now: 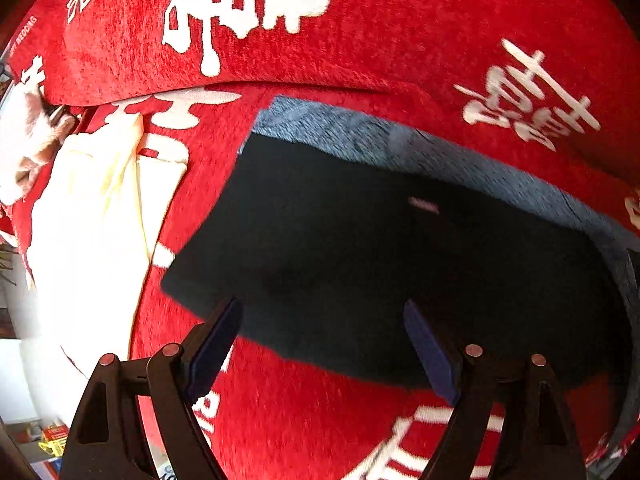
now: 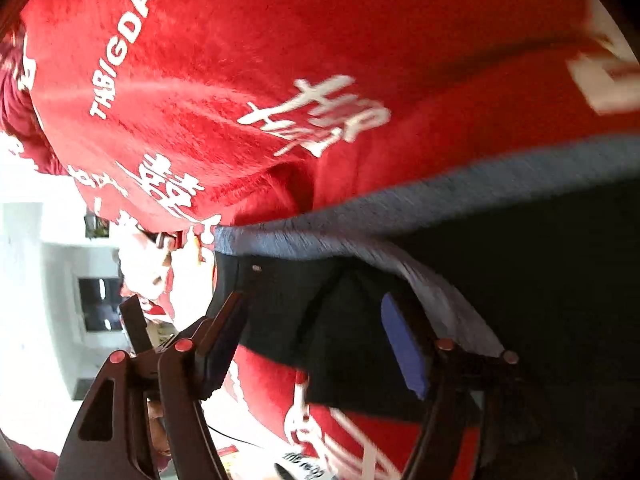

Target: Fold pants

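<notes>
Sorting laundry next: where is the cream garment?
In the left wrist view, the cream garment lies at far left on the red cover, left of the dark pants.

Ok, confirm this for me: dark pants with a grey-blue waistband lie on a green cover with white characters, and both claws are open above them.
One thing is wrong: the cover is red, not green, as the left wrist view shows. The rest stands: the dark pants with the grey-blue waistband lie on it, and the left claw and right claw are both open.

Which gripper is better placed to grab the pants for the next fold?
Probably right: the right gripper is open with the dark pants edge between its fingers. The left gripper is open above flat cloth.
</notes>
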